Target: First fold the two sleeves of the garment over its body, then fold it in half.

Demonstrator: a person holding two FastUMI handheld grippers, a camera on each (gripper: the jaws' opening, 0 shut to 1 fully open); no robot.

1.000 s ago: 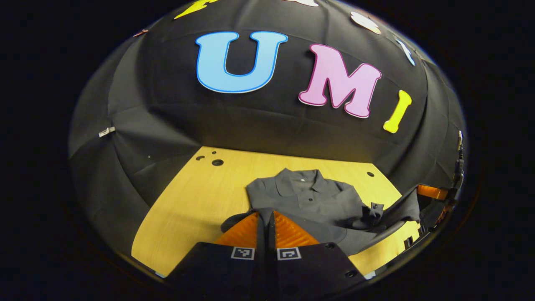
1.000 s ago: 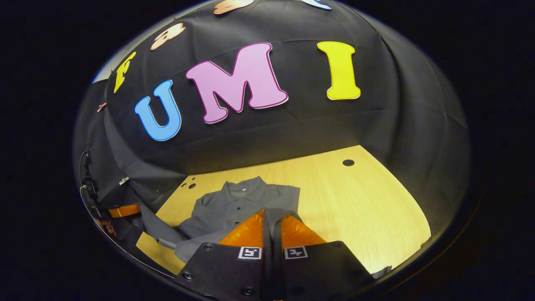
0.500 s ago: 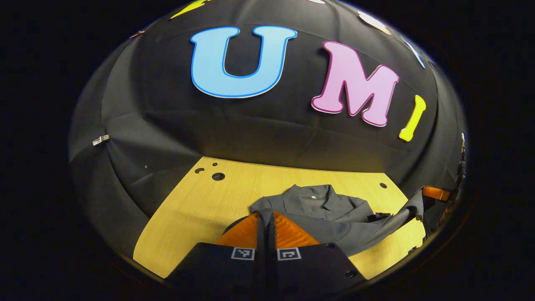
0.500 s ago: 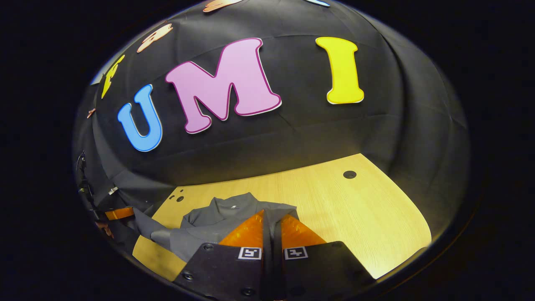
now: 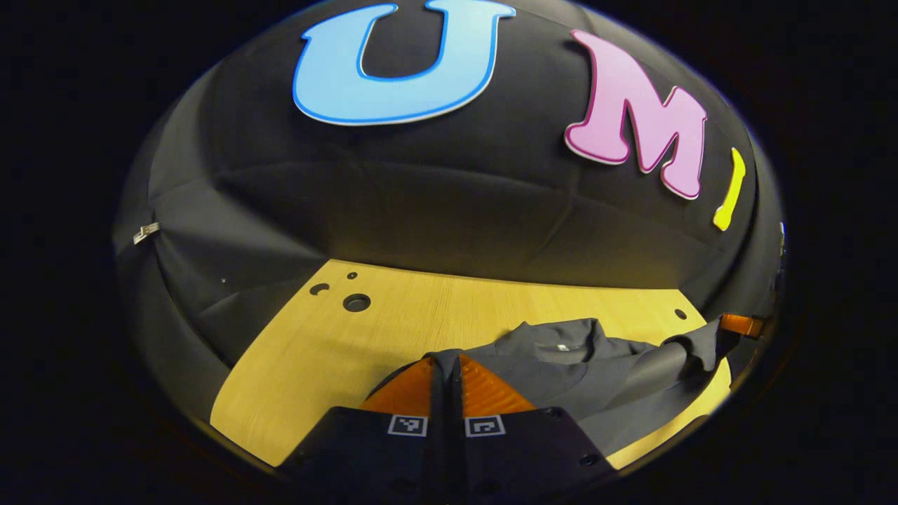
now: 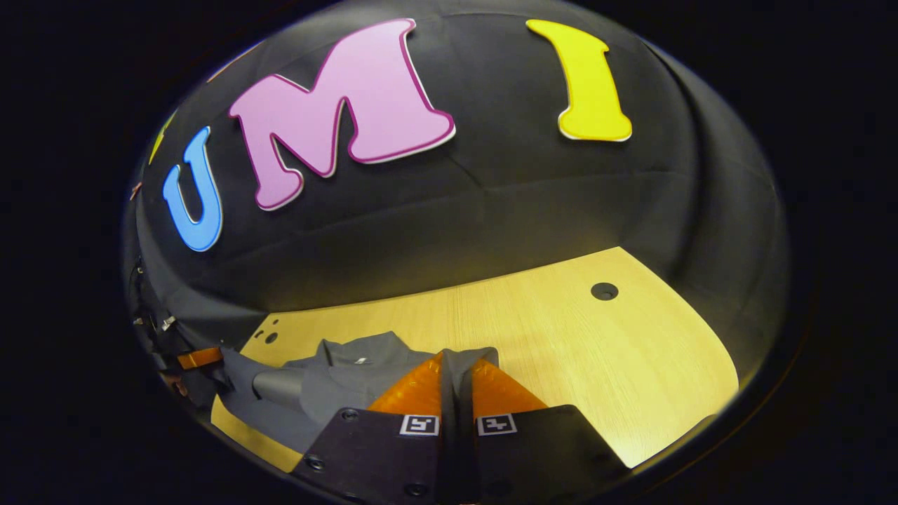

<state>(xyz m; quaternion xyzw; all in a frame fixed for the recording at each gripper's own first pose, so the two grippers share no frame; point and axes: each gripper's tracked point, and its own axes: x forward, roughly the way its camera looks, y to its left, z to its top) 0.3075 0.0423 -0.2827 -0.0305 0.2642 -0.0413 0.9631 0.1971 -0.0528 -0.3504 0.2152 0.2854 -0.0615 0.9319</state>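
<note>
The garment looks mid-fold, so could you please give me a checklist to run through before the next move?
1. Left gripper shut on the garment's fabric: ok, cloth sits between its closed jaws.
2. Right gripper shut on the fabric: ok, same.
3. Sleeves folded over the body: cannot tell, the lifted cloth hides them.
4. Collar flat on the table: ok, it lies ahead of the lifted edge.
5. Lifted edge level between both grippers: cannot tell.
6. Table beyond the collar free for landing: ok.
</note>
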